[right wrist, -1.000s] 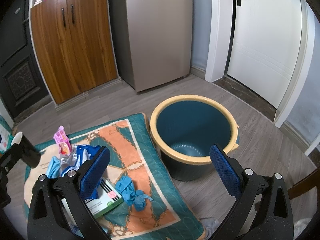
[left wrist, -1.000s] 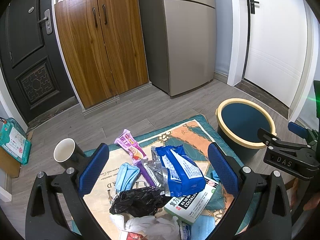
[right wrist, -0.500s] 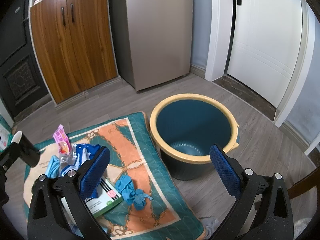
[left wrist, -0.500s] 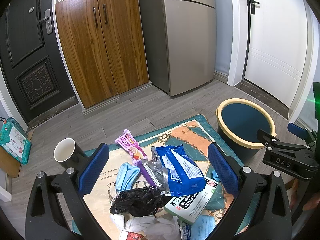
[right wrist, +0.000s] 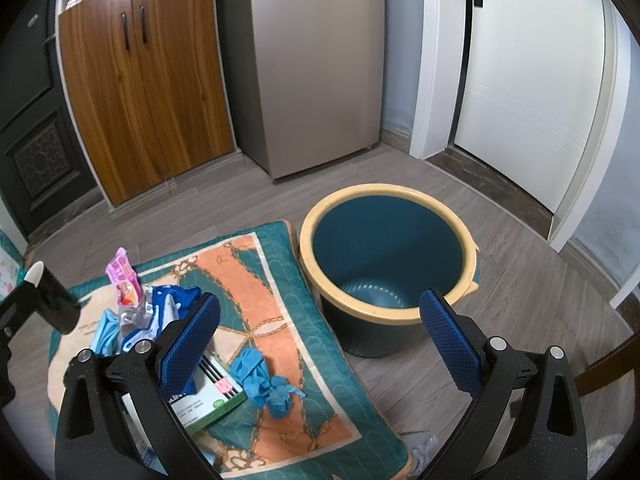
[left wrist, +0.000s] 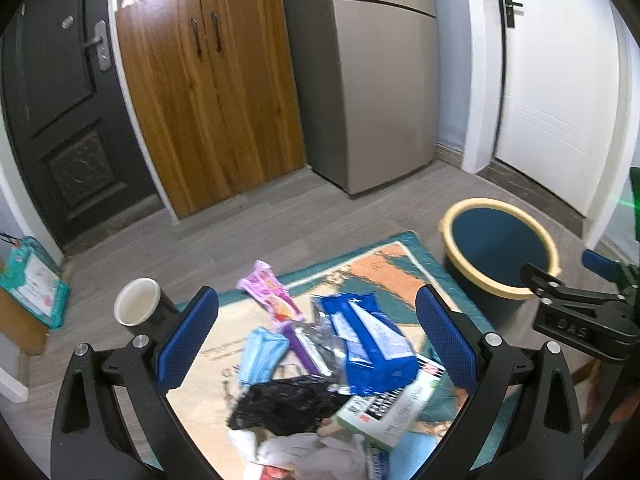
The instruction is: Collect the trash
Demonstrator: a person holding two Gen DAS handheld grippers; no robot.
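A pile of trash lies on a patterned rug [left wrist: 384, 268]: a blue wipes pack [left wrist: 368, 344], a pink wrapper [left wrist: 268, 292], a light blue mask [left wrist: 260, 356], a black bag [left wrist: 284, 404] and a green-white box [left wrist: 392, 404]. My left gripper [left wrist: 316, 344] is open and empty above the pile. My right gripper [right wrist: 320, 340] is open and empty, held above the rug's edge in front of the blue bin with the yellow rim [right wrist: 384, 256]. Crumpled blue gloves [right wrist: 264, 380] lie on the rug [right wrist: 256, 276]. The bin also shows in the left wrist view [left wrist: 500, 248].
A black cup with a white inside [left wrist: 140, 308] stands at the rug's left edge. A wooden cabinet [left wrist: 208, 92], a fridge [left wrist: 376, 80], a dark door [left wrist: 52, 112] and a white door [left wrist: 560, 92] line the far side. A packet [left wrist: 32, 280] lies at the left wall.
The left wrist view has shifted slightly and is blurred by motion. The right wrist view has barely moved. Both grippers stay open and nothing was picked up.
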